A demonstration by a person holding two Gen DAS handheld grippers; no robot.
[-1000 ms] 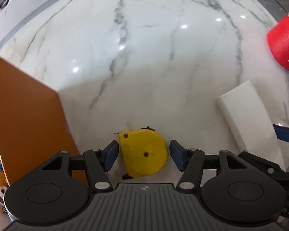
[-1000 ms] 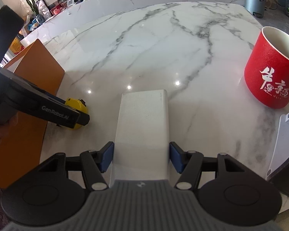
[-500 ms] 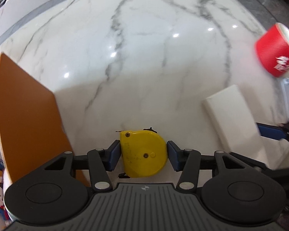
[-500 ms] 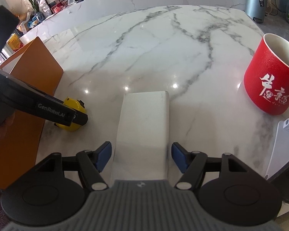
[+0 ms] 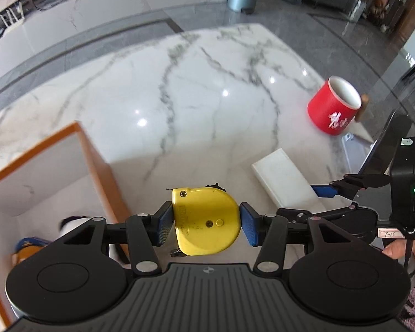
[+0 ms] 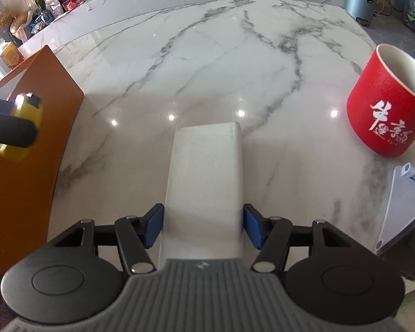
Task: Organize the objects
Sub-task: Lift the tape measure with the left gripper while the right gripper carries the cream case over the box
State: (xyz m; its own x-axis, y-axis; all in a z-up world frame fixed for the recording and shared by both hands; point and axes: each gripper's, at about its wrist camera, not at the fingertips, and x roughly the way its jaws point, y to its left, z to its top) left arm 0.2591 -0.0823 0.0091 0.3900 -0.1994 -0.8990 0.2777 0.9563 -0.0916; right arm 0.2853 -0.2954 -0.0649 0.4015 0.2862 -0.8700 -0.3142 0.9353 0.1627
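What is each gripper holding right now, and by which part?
The left gripper clamps the yellow tape measure by its two narrow sides, lifted off the table. The right gripper straddles the white box open, holding nothing.

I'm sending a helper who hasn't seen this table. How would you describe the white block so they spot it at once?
On the marble table, look between the orange box and the red cup. The white block lies flat there, between the right gripper's fingers: the only plain white, unmarked slab.
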